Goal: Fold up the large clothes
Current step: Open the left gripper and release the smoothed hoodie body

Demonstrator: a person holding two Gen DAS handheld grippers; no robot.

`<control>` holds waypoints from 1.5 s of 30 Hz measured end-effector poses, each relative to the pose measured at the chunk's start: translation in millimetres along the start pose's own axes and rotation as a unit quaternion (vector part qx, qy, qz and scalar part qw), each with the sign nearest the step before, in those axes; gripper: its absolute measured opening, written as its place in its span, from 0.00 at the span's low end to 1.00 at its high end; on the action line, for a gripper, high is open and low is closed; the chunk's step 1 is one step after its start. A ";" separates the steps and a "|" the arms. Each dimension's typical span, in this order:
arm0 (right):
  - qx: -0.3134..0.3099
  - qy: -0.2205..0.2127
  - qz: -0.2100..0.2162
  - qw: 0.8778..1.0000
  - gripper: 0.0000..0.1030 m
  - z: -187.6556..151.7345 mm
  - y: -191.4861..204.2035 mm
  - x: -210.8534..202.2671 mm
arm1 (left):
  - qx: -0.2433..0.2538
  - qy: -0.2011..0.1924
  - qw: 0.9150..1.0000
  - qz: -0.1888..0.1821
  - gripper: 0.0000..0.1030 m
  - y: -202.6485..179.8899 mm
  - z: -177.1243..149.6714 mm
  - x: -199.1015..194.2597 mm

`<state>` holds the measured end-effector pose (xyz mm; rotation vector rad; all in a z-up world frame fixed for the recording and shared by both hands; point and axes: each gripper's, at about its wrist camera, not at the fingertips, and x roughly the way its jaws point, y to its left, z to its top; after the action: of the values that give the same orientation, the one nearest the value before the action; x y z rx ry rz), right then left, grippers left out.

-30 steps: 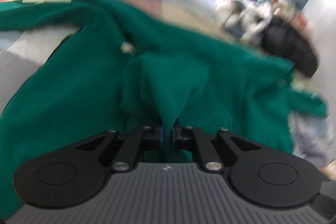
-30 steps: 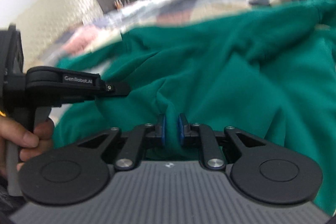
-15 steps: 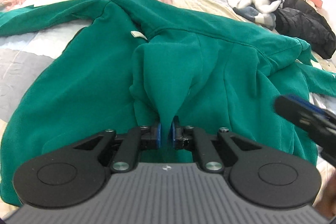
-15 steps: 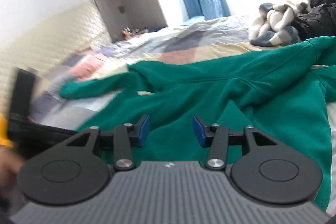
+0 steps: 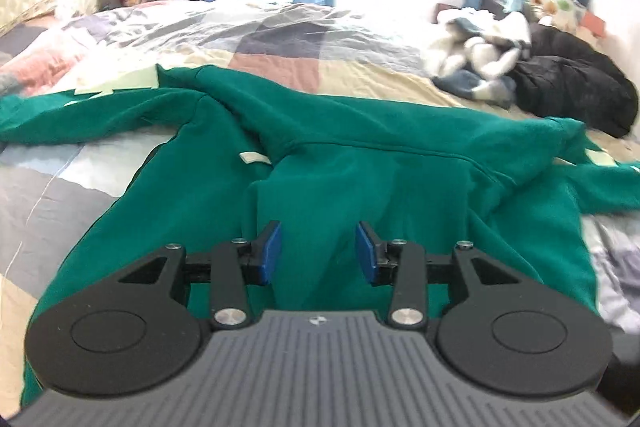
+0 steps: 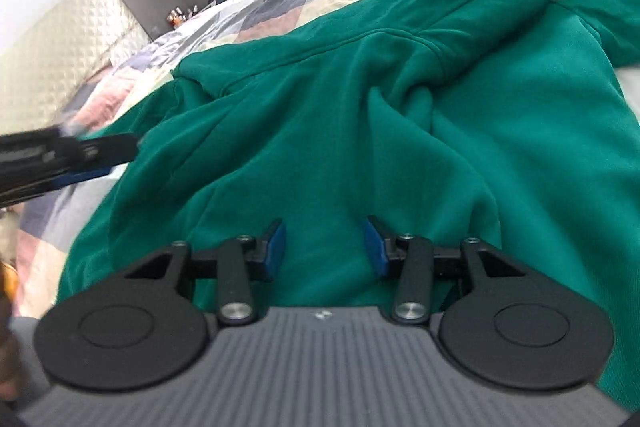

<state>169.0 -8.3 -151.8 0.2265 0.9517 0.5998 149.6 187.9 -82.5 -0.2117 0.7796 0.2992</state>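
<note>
In the left wrist view, the left gripper (image 5: 318, 247) hangs above the large green fleece hooded sweatshirt (image 5: 360, 179); its jaws are opening, blue pads clear of the cloth, nothing pinched between them. The sweatshirt lies spread over the patchwork quilted bedcover (image 5: 280, 39), one sleeve stretched off to the left. Only this view shows a small white label (image 5: 254, 157) on the cloth, pale green paper sheets (image 5: 120, 83) beside the sleeve, and farther off a white and grey bundle of clothes (image 5: 480, 55) touching a black padded jacket (image 5: 576, 87).

The right wrist view has the right gripper (image 6: 324, 247) over the sweatshirt's rumpled body (image 6: 360, 131), jaws part-spread and closing, gripping nothing. It alone shows the left gripper from the side (image 6: 80, 155), at the left edge, and a beige padded wall panel (image 6: 60, 55) beyond.
</note>
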 end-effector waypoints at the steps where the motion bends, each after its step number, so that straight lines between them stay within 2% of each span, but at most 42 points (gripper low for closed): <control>1: 0.004 0.000 0.002 1.000 0.44 0.0 -2.4 -1.0 | -0.007 0.001 1.000 -0.006 0.45 -0.5 0.3 7.4; 7: 0.030 -0.010 0.011 0.999 0.44 -0.9 -9.0 -12.0 | -0.017 0.034 0.999 -0.006 0.44 4.4 -13.0 47.6; 14: 0.008 -0.066 0.002 0.998 0.46 10.2 -1.0 -18.8 | -0.033 0.067 0.997 0.008 0.43 15.7 -30.3 71.3; 15: 0.005 -0.066 -0.001 0.998 0.45 11.2 -1.3 -16.0 | -0.032 0.067 0.997 0.008 0.43 16.8 -32.0 71.9; 19: 0.010 -0.015 -0.020 1.000 0.44 6.8 -9.1 11.5 | -0.024 0.063 0.998 0.009 0.43 15.4 -33.5 74.3; 22: 0.006 -0.019 -0.019 1.000 0.44 9.2 -7.2 10.6 | -0.031 0.058 0.998 0.002 0.43 18.2 -33.0 71.1; 26: 0.016 -0.055 -0.016 0.998 0.45 12.0 -7.1 -10.8 | -0.037 0.046 0.998 -0.005 0.45 18.7 -28.9 60.3; 33: 0.012 -0.133 -0.048 0.990 0.46 21.3 -5.0 -64.8 | -0.019 0.014 1.000 -0.021 0.49 5.7 -21.3 26.9; 37: 0.010 -0.171 -0.068 0.983 0.46 25.3 -7.0 -97.9 | -0.013 -0.003 0.999 -0.043 0.53 -3.8 -17.4 0.9; 45: 0.038 -0.213 -0.092 0.972 0.46 34.2 -27.6 -141.8 | 0.006 -0.037 0.996 -0.083 0.53 -38.3 -11.4 -51.7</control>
<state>145.9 -109.5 -45.6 0.3166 0.5704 0.3249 120.4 139.0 -50.4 -0.2514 0.6858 0.1453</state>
